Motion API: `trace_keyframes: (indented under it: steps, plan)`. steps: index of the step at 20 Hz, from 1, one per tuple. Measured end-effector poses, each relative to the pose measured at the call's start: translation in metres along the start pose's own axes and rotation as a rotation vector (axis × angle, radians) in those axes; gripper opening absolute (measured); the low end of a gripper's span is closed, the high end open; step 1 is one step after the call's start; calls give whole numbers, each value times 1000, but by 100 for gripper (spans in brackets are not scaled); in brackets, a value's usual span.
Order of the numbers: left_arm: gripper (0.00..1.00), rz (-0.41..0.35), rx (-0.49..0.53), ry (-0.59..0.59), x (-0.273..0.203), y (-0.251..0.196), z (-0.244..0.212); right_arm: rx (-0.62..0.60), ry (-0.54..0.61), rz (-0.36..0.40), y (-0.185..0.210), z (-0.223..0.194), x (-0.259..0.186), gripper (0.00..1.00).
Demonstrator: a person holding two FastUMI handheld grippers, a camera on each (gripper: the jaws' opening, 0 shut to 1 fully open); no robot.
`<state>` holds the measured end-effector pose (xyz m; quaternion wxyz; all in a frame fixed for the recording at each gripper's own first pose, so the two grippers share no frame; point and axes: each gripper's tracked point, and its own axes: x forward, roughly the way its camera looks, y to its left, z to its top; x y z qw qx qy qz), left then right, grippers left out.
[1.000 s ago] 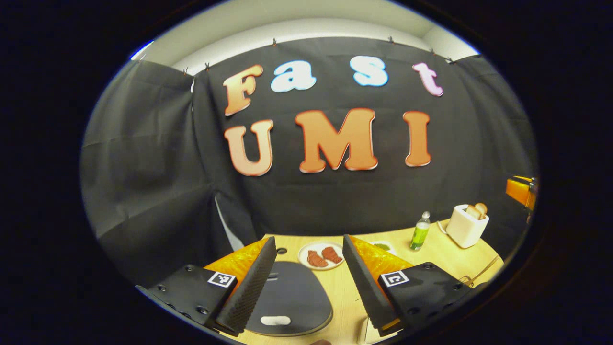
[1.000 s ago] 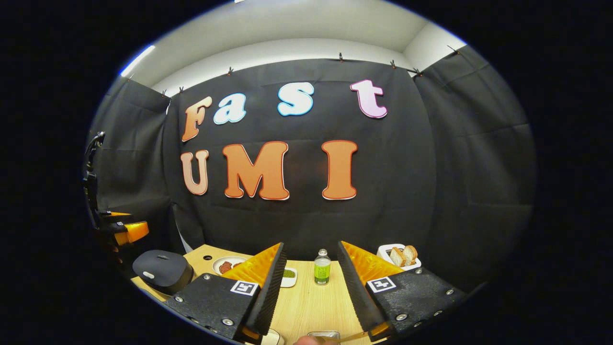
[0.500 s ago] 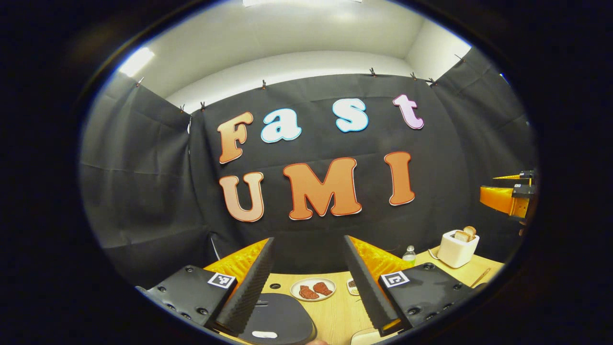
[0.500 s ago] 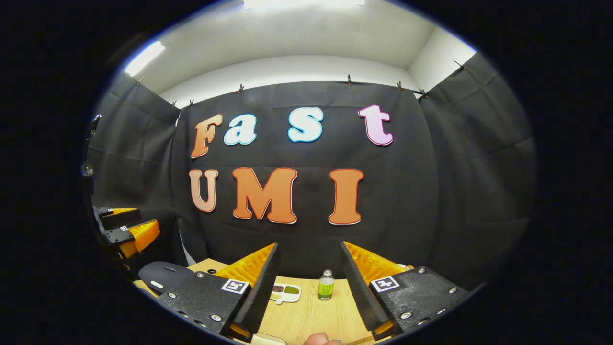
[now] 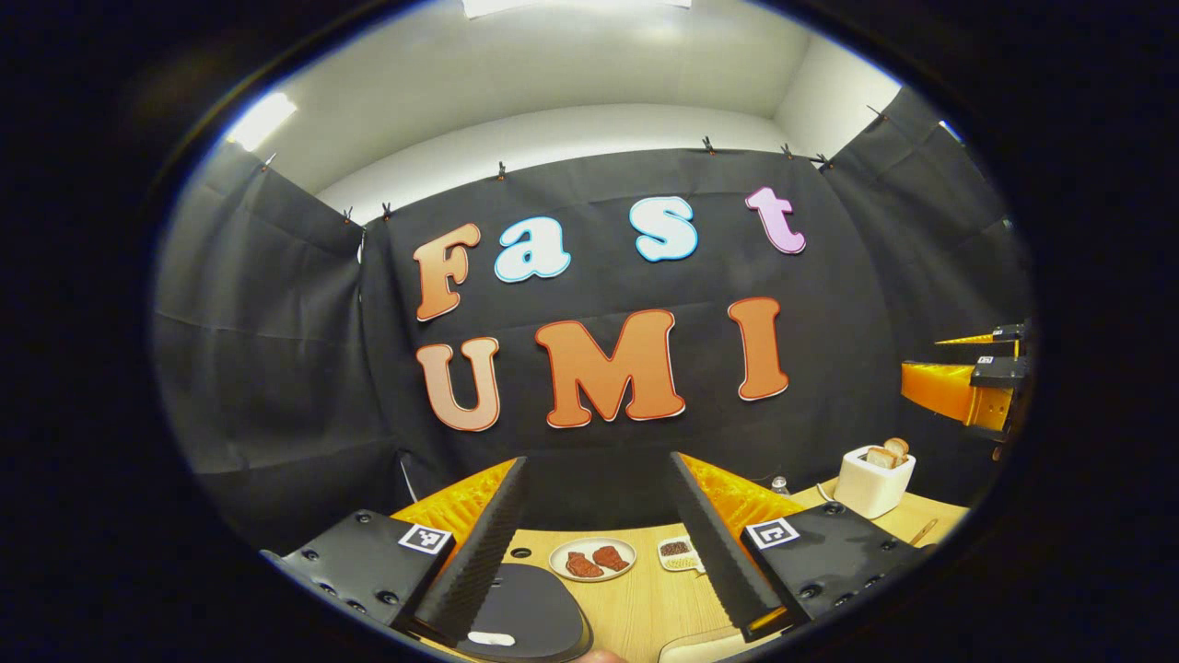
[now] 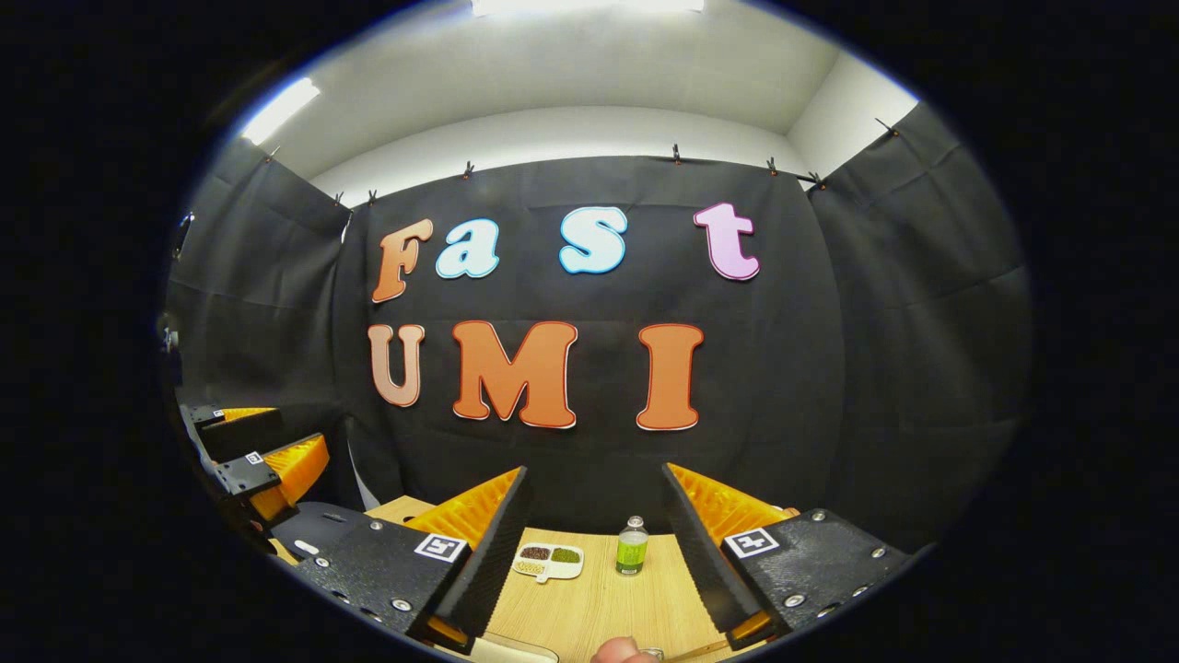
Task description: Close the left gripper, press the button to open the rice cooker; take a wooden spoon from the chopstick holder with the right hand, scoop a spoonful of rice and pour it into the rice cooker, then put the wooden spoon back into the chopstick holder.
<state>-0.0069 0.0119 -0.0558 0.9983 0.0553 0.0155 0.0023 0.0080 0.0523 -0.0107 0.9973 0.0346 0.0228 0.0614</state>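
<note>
A dark rice cooker (image 5: 520,612) with its lid down sits low in the left gripper view, a pale button (image 5: 490,637) on its near edge. My left gripper (image 5: 594,543) hovers open above it, nothing between its fingers. From the right gripper view the cooker (image 6: 309,529) lies at the far left, under the left gripper (image 6: 262,456). My right gripper (image 6: 594,543) is open and empty above the wooden table (image 6: 599,603). The right gripper (image 5: 967,382) also appears at the right edge of the left gripper view. A thin wooden handle (image 5: 924,531) pokes up at the table's right edge.
A plate of meat (image 5: 591,559), a divided dish of grains (image 5: 677,551) and a white toaster with bread (image 5: 875,479) stand on the table. A green bottle (image 6: 631,548) and the divided dish (image 6: 549,559) lie ahead of the right gripper. A fingertip (image 6: 622,651) shows at the bottom.
Both cameras have tilted upward, so the table and its objects sank lower in each view. The rice cooker now shows less. Both grippers stayed open.
</note>
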Motion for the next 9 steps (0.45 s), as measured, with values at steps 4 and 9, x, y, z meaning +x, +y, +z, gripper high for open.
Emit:
trace_keyframes:
  steps: [4, 9]
  plan:
    - [93, -5, -14, 6, 0, 1, -3, 8, -3, -10, -2, -1, 0, 87]
    - [93, 10, -52, 17, 3, 6, -4, 17, -22, -36, -11, 3, 0, 87]
